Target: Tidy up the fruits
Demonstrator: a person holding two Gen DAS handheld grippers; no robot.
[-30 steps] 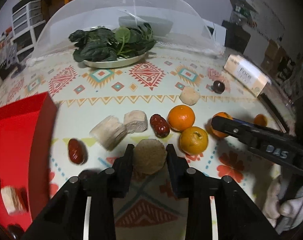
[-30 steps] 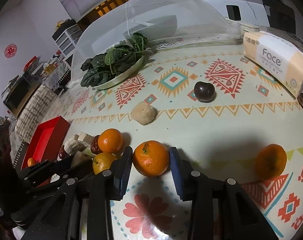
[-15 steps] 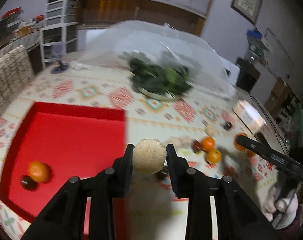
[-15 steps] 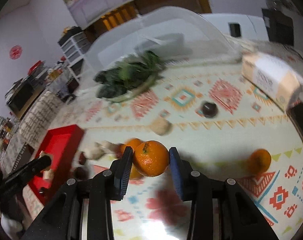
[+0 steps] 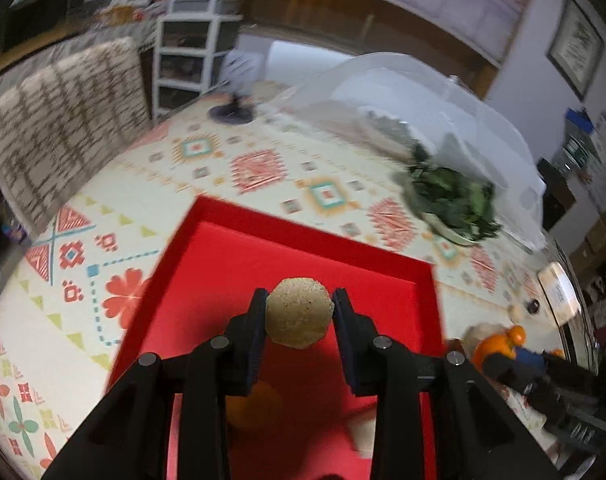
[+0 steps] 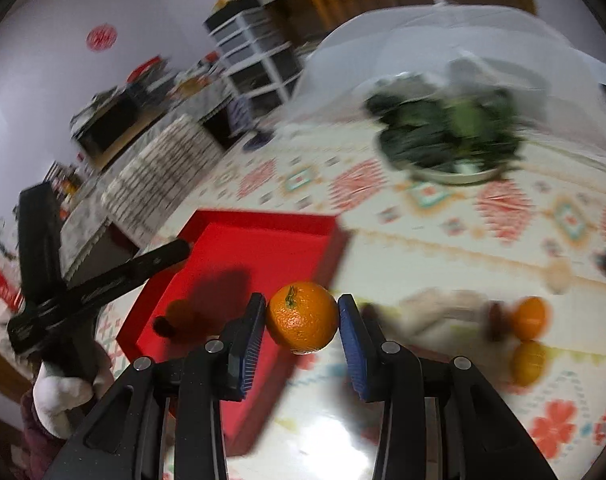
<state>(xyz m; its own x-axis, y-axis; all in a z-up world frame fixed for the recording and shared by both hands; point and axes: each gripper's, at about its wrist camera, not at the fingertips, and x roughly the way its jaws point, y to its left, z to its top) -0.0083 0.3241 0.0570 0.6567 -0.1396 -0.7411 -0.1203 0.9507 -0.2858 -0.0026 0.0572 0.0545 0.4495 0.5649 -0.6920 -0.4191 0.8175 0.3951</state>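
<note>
Hovering over the red tray [image 5: 239,248], the left hand-held gripper [image 5: 299,314] pinches a round, tan, rough-skinned fruit [image 5: 298,312], the tray floor directly below and ahead of its fingers. The right hand-held gripper [image 6: 302,318] clamps a mandarin [image 6: 302,317], stem up, with the tray's near corner just left of and below its tips, so the left hand looks nearer the drop. Neither fruit has a long axis to mind. Motion blur smears the loose fruit on the counter [image 6: 443,256] to the right, and items already in the tray sit half hidden behind the left fingers.

Black claw [image 6: 302,320] (blue ribbed pads), silver screws, white glove [image 6: 61,394]
</note>
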